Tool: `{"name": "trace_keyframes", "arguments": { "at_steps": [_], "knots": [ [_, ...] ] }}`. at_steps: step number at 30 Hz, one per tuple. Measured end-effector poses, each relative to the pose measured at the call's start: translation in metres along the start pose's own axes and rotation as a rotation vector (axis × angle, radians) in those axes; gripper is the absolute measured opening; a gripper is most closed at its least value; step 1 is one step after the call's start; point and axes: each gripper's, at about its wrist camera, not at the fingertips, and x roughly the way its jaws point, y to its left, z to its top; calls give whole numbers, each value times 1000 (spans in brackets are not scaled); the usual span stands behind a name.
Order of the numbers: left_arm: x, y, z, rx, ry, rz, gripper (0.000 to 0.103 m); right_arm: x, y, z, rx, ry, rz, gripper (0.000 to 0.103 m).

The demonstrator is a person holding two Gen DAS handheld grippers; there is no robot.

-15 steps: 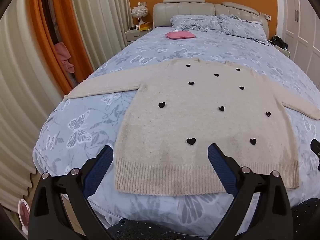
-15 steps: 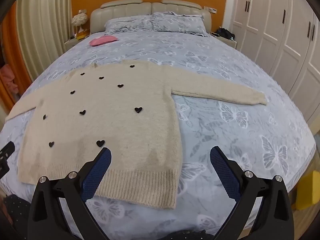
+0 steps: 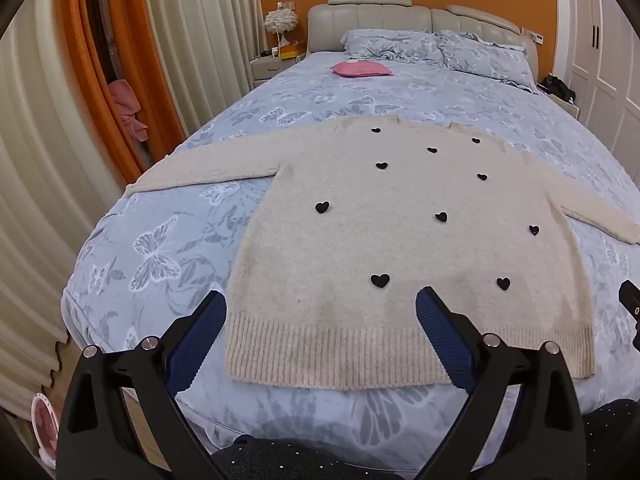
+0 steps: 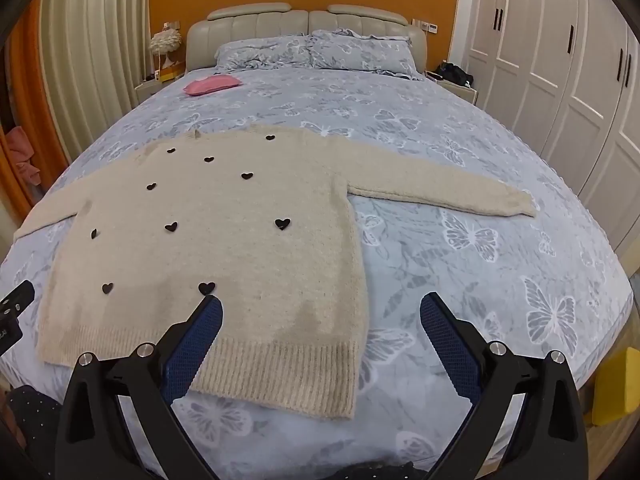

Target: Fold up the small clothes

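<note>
Your left tongs [image 3: 320,320] and right tongs [image 4: 320,320] hang spread wide, empty, above the near hem of the cream heart-dotted sweater [image 3: 400,232], which lies flat, sleeves outstretched, on the butterfly-print bed [image 4: 480,272].

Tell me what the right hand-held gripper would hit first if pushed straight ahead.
Probably the blue butterfly-print bedspread, just right of the cream knitted sweater's ribbed hem. The open right hand-held gripper straddles that edge, so depth is uncertain.

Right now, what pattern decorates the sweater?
Small black hearts on cream knit sweater; clearest in the left wrist view.
</note>
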Motion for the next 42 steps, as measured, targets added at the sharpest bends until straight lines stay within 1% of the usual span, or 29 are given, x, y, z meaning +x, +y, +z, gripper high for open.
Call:
{"name": "trace_keyframes", "arguments": {
  "at_steps": [1, 2, 5, 42],
  "knots": [
    [-1, -1, -1, 1, 0, -1, 94, 4, 2, -5, -6, -1, -1, 98],
    [3, 6, 3, -12, 5, -7, 94, 5, 2, -5, -6, -1, -1, 98],
    [9, 7, 4, -10, 12, -12, 94, 4, 3, -6, -5, -3, 0, 98],
    [8, 5, 5, -9, 11, -11, 93, 4, 3, -5, -3, -6, 1, 98]
  ]
}}
